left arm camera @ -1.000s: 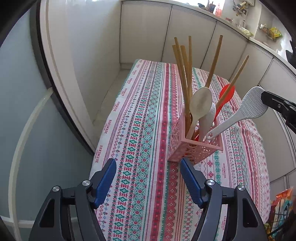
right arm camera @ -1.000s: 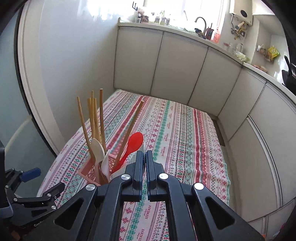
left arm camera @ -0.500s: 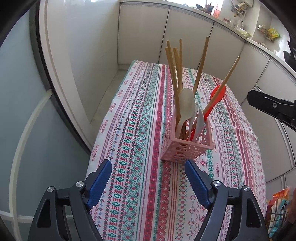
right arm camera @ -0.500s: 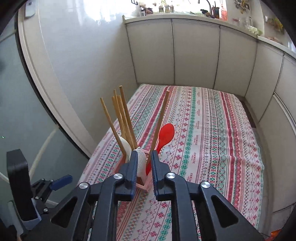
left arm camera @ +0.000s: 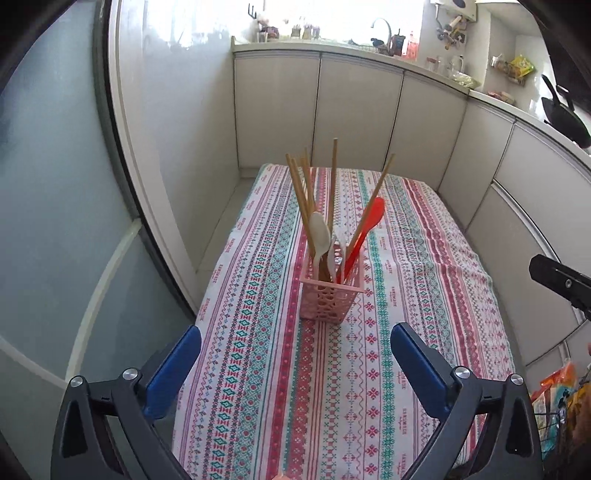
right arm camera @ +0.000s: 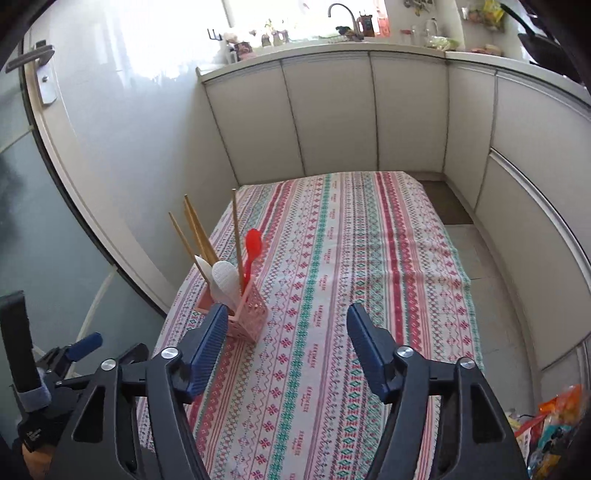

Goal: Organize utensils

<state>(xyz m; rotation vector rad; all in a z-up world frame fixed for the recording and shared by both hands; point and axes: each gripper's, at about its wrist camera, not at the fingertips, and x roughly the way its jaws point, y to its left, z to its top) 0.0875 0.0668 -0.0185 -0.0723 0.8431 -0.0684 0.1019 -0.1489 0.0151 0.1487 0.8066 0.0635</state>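
Observation:
A pink perforated basket (left arm camera: 330,298) stands upright on the patterned tablecloth (left arm camera: 406,295). It holds several wooden chopsticks (left arm camera: 334,184), a cream spoon (left arm camera: 320,235), a red spoon (left arm camera: 369,227) and a white rice paddle (right arm camera: 225,281). The basket also shows in the right wrist view (right arm camera: 251,314). My left gripper (left arm camera: 295,360) is open and empty, nearer than the basket. My right gripper (right arm camera: 286,343) is open and empty, just right of the basket.
White cabinets (left arm camera: 358,122) wrap the table's far and right sides. A glass door (left arm camera: 55,221) stands on the left. Snack bags (right arm camera: 554,424) lie low at the right. A sink and clutter sit on the counter (right arm camera: 347,29).
My right gripper let go of the white rice paddle into the basket, opened wide and drew back. My left gripper also pulled back from the basket.

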